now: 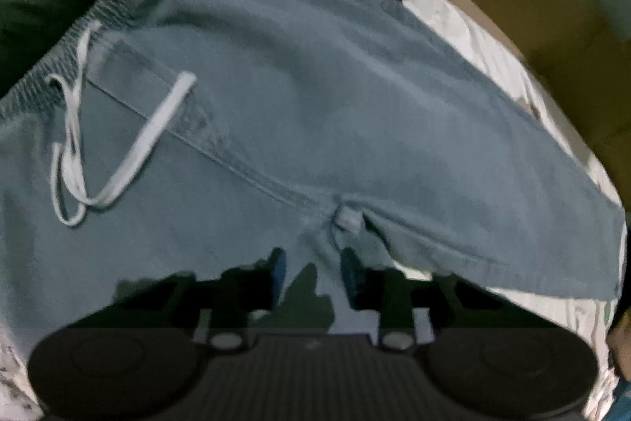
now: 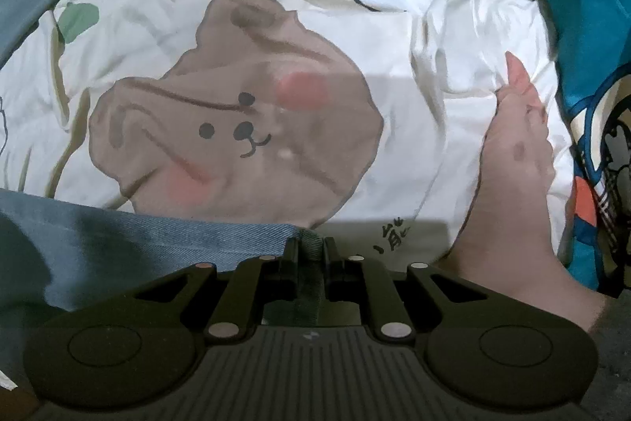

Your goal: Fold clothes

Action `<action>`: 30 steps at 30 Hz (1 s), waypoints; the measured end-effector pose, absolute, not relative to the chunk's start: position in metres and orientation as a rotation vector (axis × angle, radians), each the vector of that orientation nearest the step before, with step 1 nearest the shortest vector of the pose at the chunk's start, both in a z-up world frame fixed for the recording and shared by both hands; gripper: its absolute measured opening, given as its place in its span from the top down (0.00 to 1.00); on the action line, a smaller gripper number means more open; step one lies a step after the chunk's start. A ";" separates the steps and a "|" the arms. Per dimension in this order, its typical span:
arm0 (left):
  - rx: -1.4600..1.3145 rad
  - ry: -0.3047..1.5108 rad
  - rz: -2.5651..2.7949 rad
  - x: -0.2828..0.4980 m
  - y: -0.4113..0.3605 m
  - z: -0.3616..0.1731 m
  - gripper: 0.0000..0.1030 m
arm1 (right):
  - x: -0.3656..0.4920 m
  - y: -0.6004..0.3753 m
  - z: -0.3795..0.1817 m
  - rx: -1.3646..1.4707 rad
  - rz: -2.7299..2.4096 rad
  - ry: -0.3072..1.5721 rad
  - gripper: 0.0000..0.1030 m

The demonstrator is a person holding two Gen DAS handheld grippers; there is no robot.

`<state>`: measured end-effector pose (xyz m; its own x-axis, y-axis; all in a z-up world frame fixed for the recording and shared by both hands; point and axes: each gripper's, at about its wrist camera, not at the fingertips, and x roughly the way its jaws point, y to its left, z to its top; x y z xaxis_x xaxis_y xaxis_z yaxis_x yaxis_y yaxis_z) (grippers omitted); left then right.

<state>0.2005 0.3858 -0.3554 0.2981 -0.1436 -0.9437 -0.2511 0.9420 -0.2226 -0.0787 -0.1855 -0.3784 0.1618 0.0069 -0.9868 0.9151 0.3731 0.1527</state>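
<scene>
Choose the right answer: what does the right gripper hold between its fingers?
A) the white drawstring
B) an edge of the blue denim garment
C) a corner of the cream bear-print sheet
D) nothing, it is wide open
B: in the right wrist view the right gripper has its fingers nearly together with a fold of the blue denim garment pinched between them, above the bear-print sheet.
</scene>
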 end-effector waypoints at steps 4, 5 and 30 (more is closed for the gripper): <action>-0.325 1.312 0.043 0.209 0.363 -0.374 0.82 | -0.077 -0.188 -0.379 0.983 -0.833 1.231 0.91; -0.300 1.320 0.051 0.212 0.357 -0.379 0.84 | -0.077 -0.188 -0.380 0.983 -0.835 1.231 0.91; -0.289 1.341 0.121 0.181 0.370 -0.383 0.86 | -0.090 -0.195 -0.401 1.177 -0.824 1.193 0.64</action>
<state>0.1809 0.3700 -0.3829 0.2280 -0.0786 -0.9705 -0.2515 0.9581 -0.1367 -0.0901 -0.1947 -0.4008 0.2210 0.0984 -0.9703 0.9422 0.2355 0.2384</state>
